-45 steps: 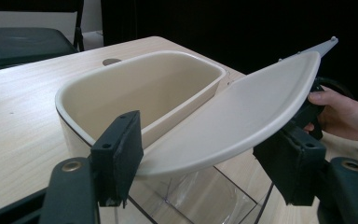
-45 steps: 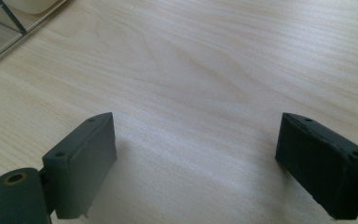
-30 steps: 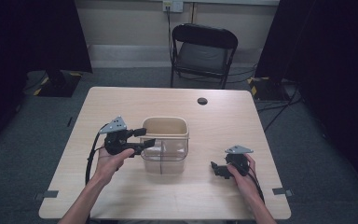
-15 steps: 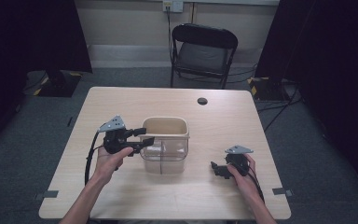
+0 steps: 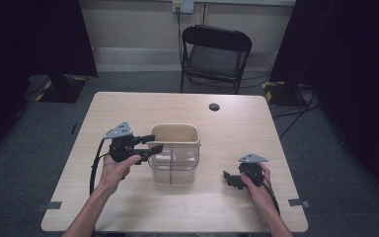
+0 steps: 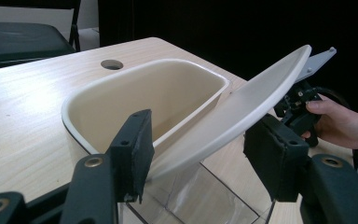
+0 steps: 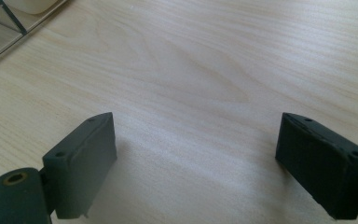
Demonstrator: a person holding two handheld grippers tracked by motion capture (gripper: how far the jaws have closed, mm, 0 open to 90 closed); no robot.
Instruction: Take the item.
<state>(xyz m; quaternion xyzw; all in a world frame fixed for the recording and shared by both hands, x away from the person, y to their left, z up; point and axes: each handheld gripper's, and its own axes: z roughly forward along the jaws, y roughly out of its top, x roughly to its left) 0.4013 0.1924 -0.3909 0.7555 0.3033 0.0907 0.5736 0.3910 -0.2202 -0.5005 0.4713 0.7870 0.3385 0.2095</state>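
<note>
The clear lower walls of the one bin point(image 5: 173, 157) were hard to make out against the table point(image 5: 237, 123); its cream rim point(image 6: 121, 79) read plainly. A swing lid point(image 6: 242, 102) tilted up between the left tool's point(image 5: 150, 143) spread jaws, unclamped. The right tool point(image 5: 230, 178) rested well apart from the bin, jaws wide over bare wood.

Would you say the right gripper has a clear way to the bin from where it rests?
Probably yes: the right gripper sits open on bare table beside the bin, nothing between them.
</note>
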